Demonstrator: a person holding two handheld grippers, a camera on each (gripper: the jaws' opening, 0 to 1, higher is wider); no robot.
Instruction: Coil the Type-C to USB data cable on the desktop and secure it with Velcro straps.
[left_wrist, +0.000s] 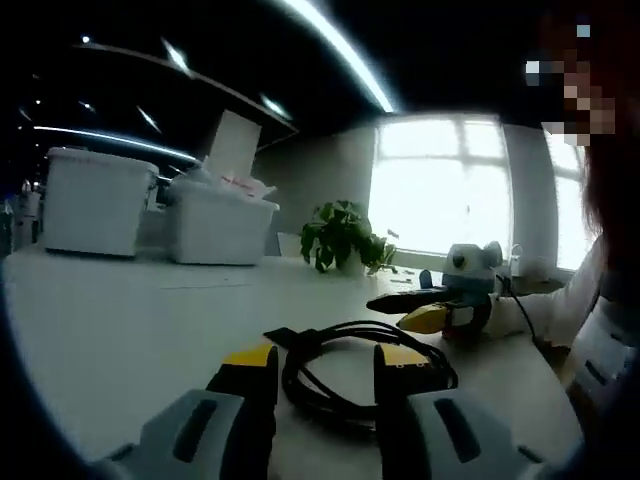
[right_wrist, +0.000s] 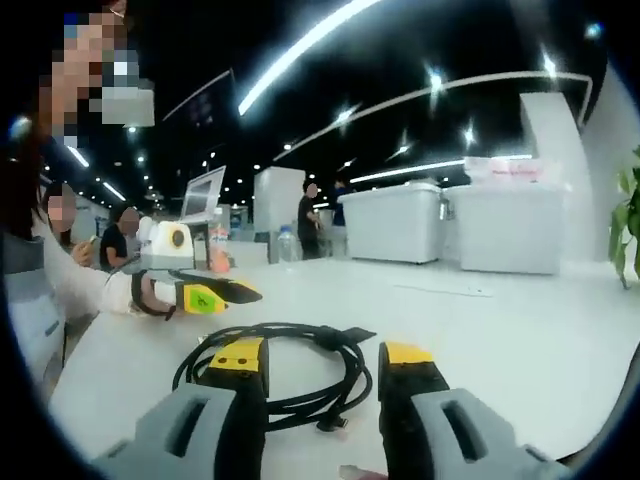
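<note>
The black data cable (left_wrist: 350, 365) is seen coiled in a loose loop on the white bench (left_wrist: 120, 330), directly ahead of the left tool (left_wrist: 325, 370), whose jaws are spread either side of the coil's near edge. The right tool (right_wrist: 320, 368), likewise spread, faces the coil from the opposite side. The coil's long axis is judged to run crosswise to both tools.

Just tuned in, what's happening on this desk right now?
A person holds two yellow-tipped grippers over a white desk. A black data cable lies in a loose coil on the desk. The left gripper and the right gripper both stand open, jaws either side of the coil and gripping nothing. I can't make out a Velcro strap closed around it.
</note>
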